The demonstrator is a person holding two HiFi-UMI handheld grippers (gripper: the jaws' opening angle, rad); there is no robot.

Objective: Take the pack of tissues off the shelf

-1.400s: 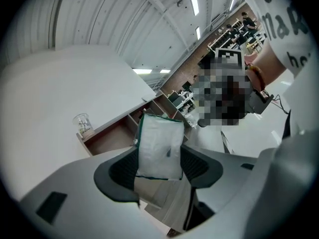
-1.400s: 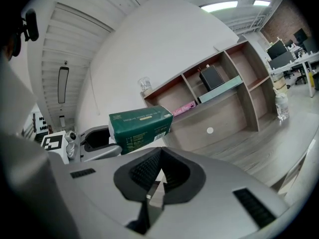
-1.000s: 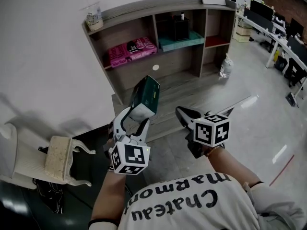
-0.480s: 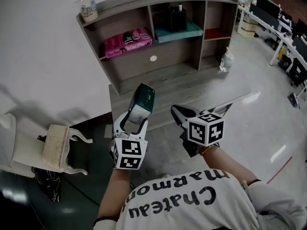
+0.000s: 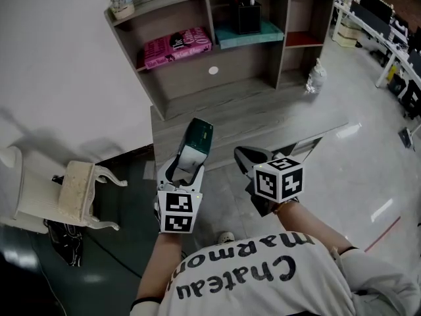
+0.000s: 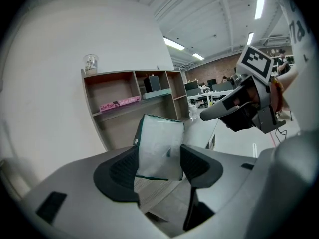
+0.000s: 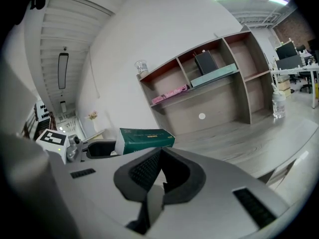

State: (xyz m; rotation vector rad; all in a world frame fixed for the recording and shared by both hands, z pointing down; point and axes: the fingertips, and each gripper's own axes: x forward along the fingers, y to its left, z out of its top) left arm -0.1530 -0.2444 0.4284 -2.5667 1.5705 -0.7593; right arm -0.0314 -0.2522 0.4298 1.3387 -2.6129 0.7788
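The pack of tissues (image 5: 197, 137) is off the shelf (image 5: 243, 64), clamped end-on between the left gripper's (image 5: 185, 165) jaws, held low before the person; beside it, the right gripper's (image 5: 247, 158) jaws are together, empty

Wood shelf (image 5: 237, 78): pink item (image 5: 177, 45) in left bay, teal slab (image 5: 247, 35) w/ black box (image 5: 248, 16) mid bay, jar (image 5: 122, 4) on top.
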